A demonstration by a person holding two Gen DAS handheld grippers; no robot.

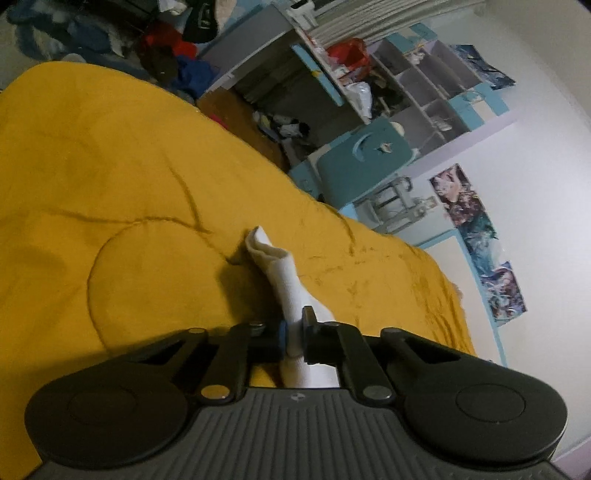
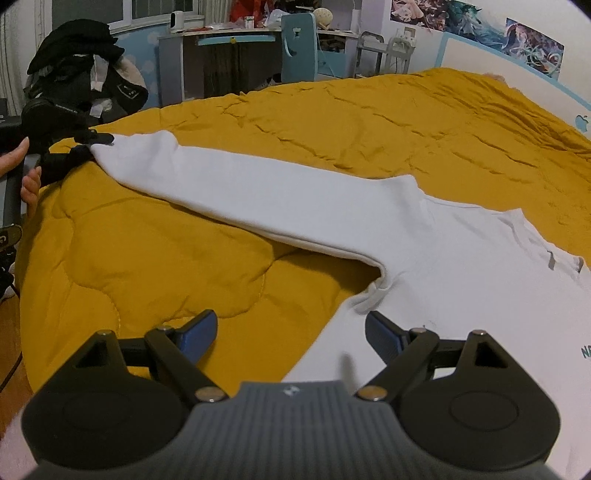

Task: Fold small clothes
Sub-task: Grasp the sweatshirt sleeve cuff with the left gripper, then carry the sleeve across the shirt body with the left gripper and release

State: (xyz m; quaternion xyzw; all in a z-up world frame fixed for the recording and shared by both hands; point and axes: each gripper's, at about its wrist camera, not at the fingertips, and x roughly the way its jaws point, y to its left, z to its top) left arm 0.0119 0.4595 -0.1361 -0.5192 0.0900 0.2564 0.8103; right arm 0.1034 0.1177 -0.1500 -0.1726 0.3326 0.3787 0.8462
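Observation:
A white long-sleeved sweatshirt (image 2: 436, 266) lies flat on a yellow quilt (image 2: 147, 258). Its sleeve (image 2: 258, 184) stretches out to the left. My left gripper (image 1: 293, 334) is shut on the sleeve's cuff (image 1: 271, 254), which sticks up past the pads; the quilt (image 1: 110, 166) lies below. In the right wrist view that left gripper (image 2: 86, 146) shows at the sleeve's far end, held by a person's hand (image 2: 16, 155). My right gripper (image 2: 291, 321) stands open just above the sweatshirt's side edge below the armpit, with nothing between its blue pads (image 2: 199, 328).
A heap of dark clothes (image 2: 81, 74) rises beyond the bed's left corner. A teal chair (image 2: 299, 44) and a desk with shelves (image 2: 221, 40) stand behind the bed. Posters (image 2: 517, 33) hang on the wall along the far side.

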